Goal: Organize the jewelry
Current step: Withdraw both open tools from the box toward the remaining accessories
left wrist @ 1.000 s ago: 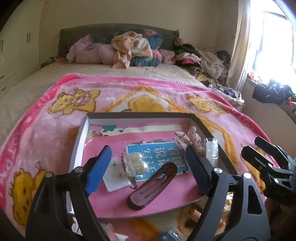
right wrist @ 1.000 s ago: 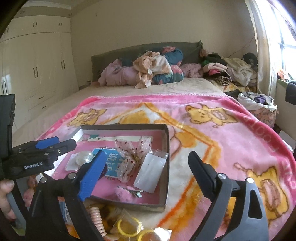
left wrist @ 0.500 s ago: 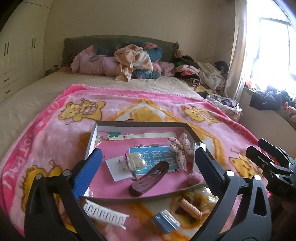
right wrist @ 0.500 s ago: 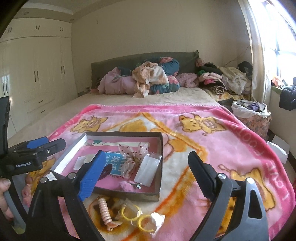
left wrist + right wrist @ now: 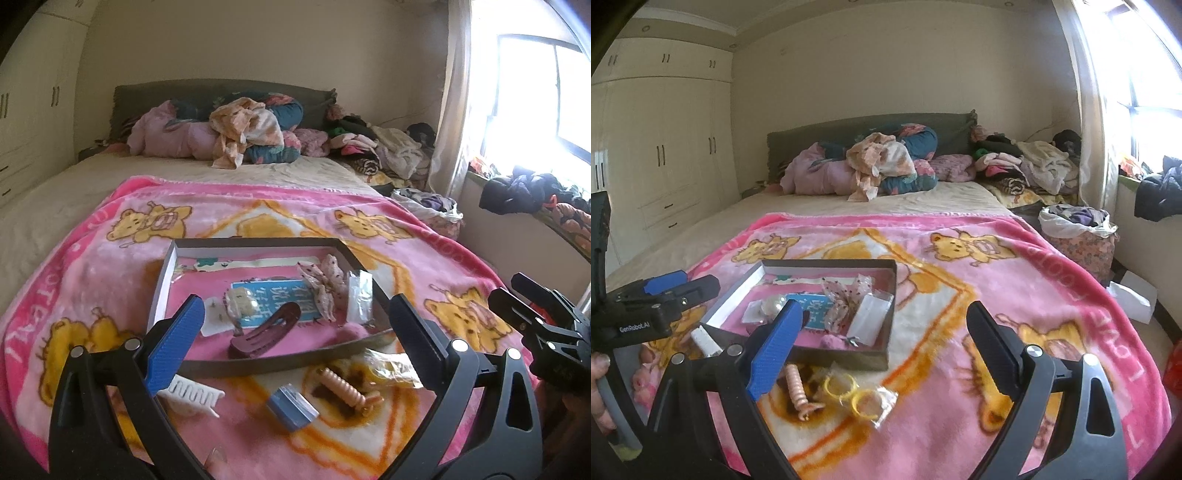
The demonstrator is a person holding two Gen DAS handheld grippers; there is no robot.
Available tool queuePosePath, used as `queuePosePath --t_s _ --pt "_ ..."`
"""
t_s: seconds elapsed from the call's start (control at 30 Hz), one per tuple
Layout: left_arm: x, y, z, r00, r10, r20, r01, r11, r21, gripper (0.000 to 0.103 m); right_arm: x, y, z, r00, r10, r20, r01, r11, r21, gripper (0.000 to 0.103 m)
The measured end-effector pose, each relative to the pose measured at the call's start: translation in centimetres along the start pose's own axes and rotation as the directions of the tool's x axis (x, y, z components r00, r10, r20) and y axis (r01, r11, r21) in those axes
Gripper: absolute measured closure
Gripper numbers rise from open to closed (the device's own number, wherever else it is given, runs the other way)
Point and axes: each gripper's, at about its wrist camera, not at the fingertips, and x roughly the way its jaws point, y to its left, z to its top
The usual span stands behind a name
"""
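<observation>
A shallow grey box (image 5: 280,360) (image 5: 846,356) lies on the pink bear blanket (image 5: 92,266). Inside it are a dark red hair clip (image 5: 264,330), a blue card (image 5: 275,301), a dotted bow (image 5: 323,284) (image 5: 846,297) and a clear packet (image 5: 358,299) (image 5: 868,319). In front of the box lie a white comb (image 5: 194,393), a small blue box (image 5: 291,406), a pink spiral hair tie (image 5: 343,389) (image 5: 797,386) and yellow rings in a bag (image 5: 855,395). My left gripper (image 5: 295,336) is open above these, holding nothing. My right gripper (image 5: 886,339) is also open and holds nothing.
Piled clothes and bedding (image 5: 871,166) lie at the headboard. A bag of clothes (image 5: 1078,236) stands right of the bed under a bright window (image 5: 535,92). White wardrobes (image 5: 661,147) line the left wall. A hand (image 5: 598,391) holds the left gripper's grip.
Both grippers have drawn back and risen from the box, so the comb, blue box, spiral tie and rings came into view. The left jaws stand wider than a second ago.
</observation>
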Motion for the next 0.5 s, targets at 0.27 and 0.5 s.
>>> queuePosePath --t_s 0.27,0.5 --pt "-0.7 -1.6 -1.1 1.000 -0.029 -0.002 0.029 1.000 0.010 0.012 -2.6 -0.9 -1.2 0.999 -0.052 0.016 0.052 0.998 -0.032 0.015" --pt "-0.9 -3.0 -2.2 0.999 -0.036 -0.013 0.037 0.999 0.027 0.012 -4.0 -1.7 -2.5 0.998 -0.062 0.010 0.063 0.997 -0.034 0.015"
